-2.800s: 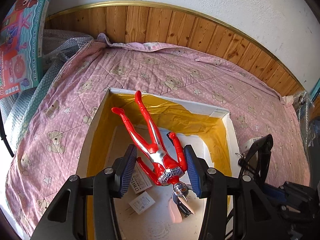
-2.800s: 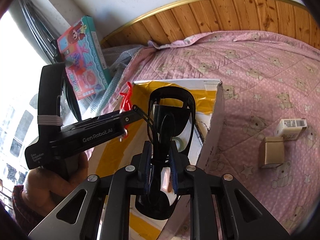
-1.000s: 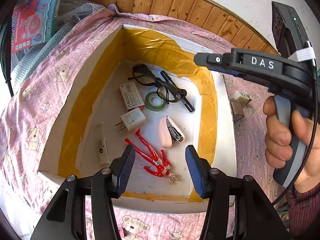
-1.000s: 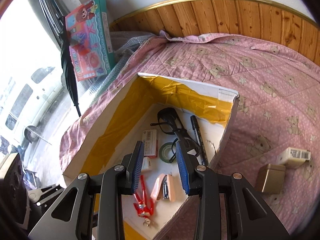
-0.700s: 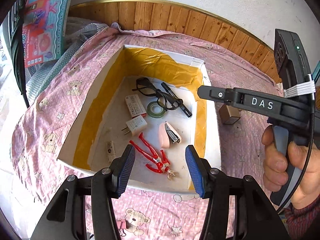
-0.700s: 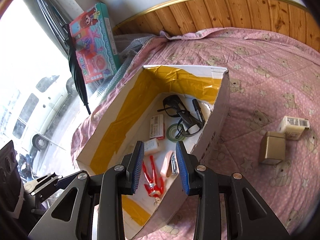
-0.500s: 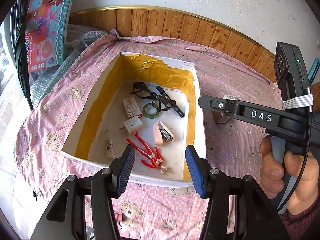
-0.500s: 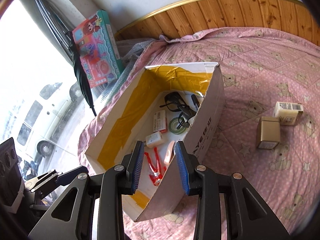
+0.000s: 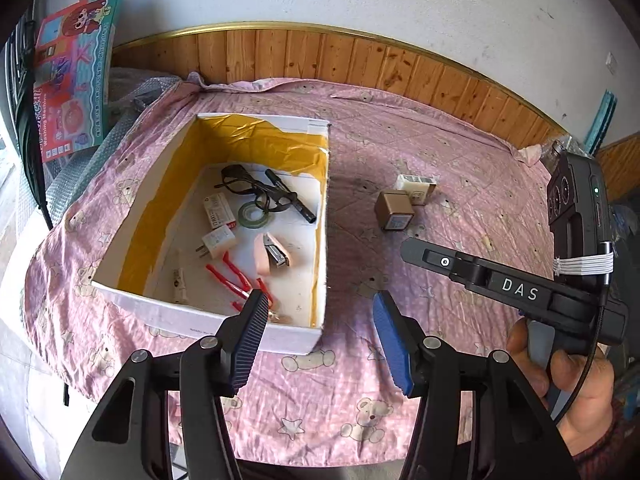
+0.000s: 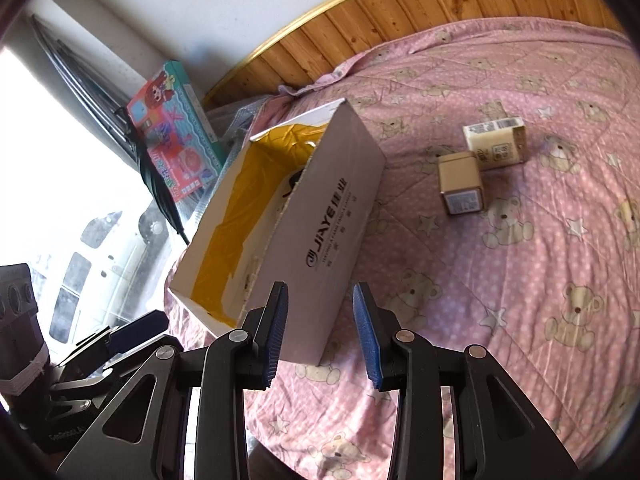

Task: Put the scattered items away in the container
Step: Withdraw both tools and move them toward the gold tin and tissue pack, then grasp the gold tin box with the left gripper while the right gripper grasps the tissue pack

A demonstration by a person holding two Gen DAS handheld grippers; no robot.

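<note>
while the white box [image 9: 256,330] is seen on the pink bedspread [image 9: 460,216] with glasses [image 9: 240,182], a stapler [image 9: 270,250] and a red figure [image 9: 236,276] inside, a brown carton [image 10: 460,182] and a cream carton [image 10: 498,144] are left touching each other well apart from it; the left claw [image 9: 316,332] and right claw [image 10: 320,330] are held open, empty.

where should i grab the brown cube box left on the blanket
Take the brown box from above across its two plain side faces. It sits upright and squarish, barcode label facing the right gripper. The cream box stands close behind its far corner, so keep the fingers off that side.
</note>
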